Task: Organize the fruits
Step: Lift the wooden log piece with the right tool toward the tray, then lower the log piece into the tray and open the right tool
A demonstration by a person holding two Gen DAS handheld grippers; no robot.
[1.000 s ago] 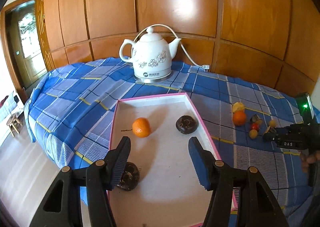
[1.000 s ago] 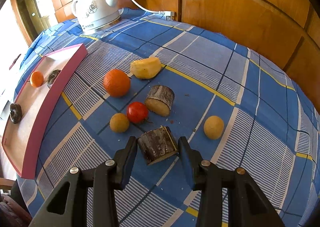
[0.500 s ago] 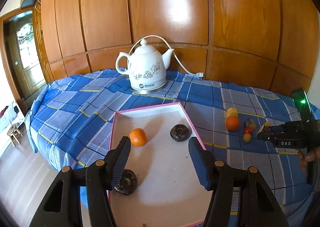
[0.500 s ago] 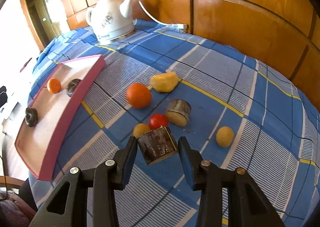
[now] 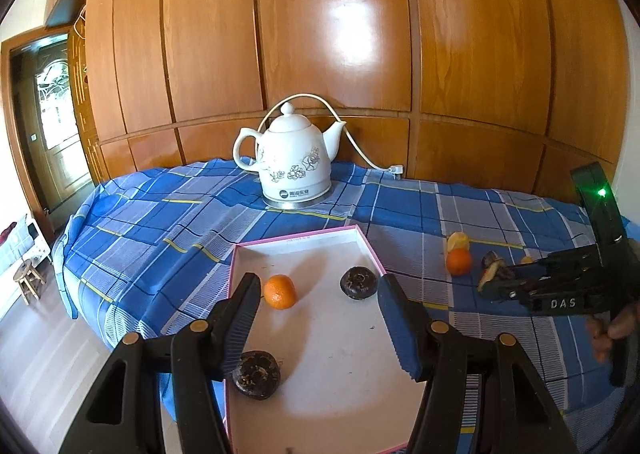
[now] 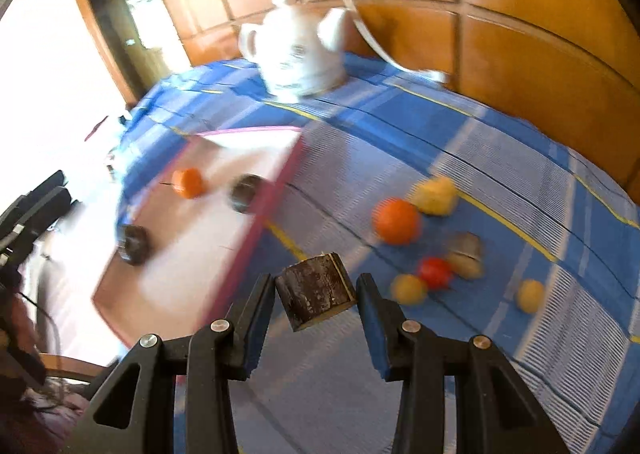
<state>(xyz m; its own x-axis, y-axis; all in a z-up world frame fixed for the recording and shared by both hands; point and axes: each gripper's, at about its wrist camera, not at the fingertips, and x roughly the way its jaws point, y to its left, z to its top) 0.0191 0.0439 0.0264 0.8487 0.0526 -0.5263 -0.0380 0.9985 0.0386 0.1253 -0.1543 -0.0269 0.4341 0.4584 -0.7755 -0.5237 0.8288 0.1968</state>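
Between the right gripper [image 6: 316, 294] fingers sits the dark stub piece [image 6: 316, 296], jaws clamped on it, long axis across the gap, held above the cloth. Pink-rimmed tray [image 6: 280, 183] lies fwd-left, so the carry looks leftward. Left gripper [image 5: 316, 322] hangs w/ jaws apart over the tray, holding nothing.

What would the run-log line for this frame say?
right gripper: shut on dark cut chunk, lifted, near tray | left gripper: open, empty, over tray | tray: orange, two dark pieces
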